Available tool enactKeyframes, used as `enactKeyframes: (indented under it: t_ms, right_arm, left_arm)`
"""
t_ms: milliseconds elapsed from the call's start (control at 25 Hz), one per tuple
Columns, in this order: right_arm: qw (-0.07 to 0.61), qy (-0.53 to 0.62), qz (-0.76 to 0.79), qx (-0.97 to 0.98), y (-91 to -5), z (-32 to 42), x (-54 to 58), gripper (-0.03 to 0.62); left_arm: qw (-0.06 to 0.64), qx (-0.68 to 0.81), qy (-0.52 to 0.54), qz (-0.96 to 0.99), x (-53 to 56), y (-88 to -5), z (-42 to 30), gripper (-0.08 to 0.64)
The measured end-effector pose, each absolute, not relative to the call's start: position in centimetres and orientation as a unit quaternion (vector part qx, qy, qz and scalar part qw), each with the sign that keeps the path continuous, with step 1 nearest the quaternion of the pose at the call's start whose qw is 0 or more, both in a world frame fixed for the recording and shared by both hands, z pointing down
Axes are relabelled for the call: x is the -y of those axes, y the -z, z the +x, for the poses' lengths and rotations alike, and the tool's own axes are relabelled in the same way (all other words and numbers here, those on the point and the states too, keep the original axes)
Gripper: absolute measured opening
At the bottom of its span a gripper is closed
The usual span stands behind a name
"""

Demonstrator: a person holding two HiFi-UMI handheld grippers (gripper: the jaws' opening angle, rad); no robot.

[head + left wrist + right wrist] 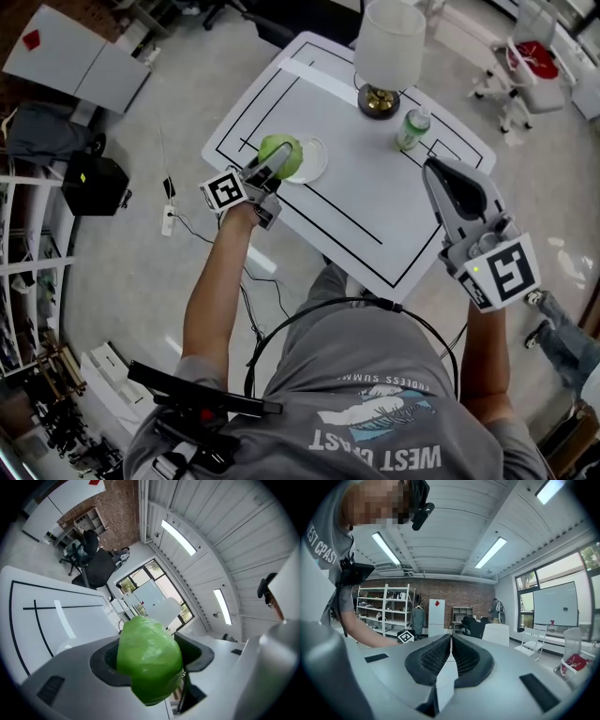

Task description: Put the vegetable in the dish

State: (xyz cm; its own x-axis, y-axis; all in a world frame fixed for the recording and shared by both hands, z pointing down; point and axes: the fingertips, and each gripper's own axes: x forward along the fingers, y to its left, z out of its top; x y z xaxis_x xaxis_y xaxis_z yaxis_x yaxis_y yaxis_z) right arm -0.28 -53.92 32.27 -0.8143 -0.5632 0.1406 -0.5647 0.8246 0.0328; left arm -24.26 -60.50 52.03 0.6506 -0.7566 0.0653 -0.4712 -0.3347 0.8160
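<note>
A shiny green vegetable (279, 154) is clamped in my left gripper (277, 161), just above the left side of a clear glass dish (314, 161) on the white table (375, 202). In the left gripper view the green vegetable (149, 660) fills the gap between the dark pads (196, 654), and my left gripper (150, 660) tilts upward toward the ceiling. My right gripper (442, 184) hovers over the table's right side, jaws together and empty. In its own view my right gripper (451, 649) shows the ribbed pads (468, 658) meeting with nothing between them.
A table lamp (386, 52) with a white shade stands at the table's far edge. A small green-capped bottle (412, 128) stands right of it. Black lines mark out rectangles on the tabletop. Chairs (525, 66) stand on the floor at the far right, shelving at the left.
</note>
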Motion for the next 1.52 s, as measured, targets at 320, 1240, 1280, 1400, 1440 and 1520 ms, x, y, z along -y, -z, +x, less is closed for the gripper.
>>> enactKeyframes:
  t_ms: [320, 1240, 1280, 1400, 1440, 1520]
  right_arm:
    - [0.091, -0.032, 0.317, 0.943, -35.0, 0.2, 55.3, 0.009]
    - [0.148, -0.075, 0.318, 0.934, -40.6, -2.9, 56.9, 0.009]
    - [0.149, -0.077, 0.317, 0.934, -40.7, -3.0, 57.0, 0.009]
    - [0.149, -0.077, 0.312, 0.935, -41.0, -3.2, 57.1, 0.009]
    - [0.149, -0.077, 0.310, 0.936, -41.1, -3.2, 57.1, 0.009]
    - [0.149, -0.078, 0.308, 0.936, -41.3, -3.3, 57.3, 0.009]
  left_arm:
    - [0.501, 0.354, 0.078, 0.786, 62.9, -59.8, -23.2, 0.288]
    - [0.593, 0.222, -0.063, 0.771, 61.9, -68.7, -21.2, 0.290]
    - [0.590, 0.228, -0.065, 0.772, 62.0, -68.8, -21.5, 0.290]
    - [0.569, 0.240, -0.082, 0.783, 62.4, -68.9, -22.0, 0.290]
    - [0.560, 0.241, -0.092, 0.787, 62.4, -69.0, -22.0, 0.290]
    - [0.540, 0.244, -0.117, 0.797, 62.2, -69.3, -22.1, 0.291]
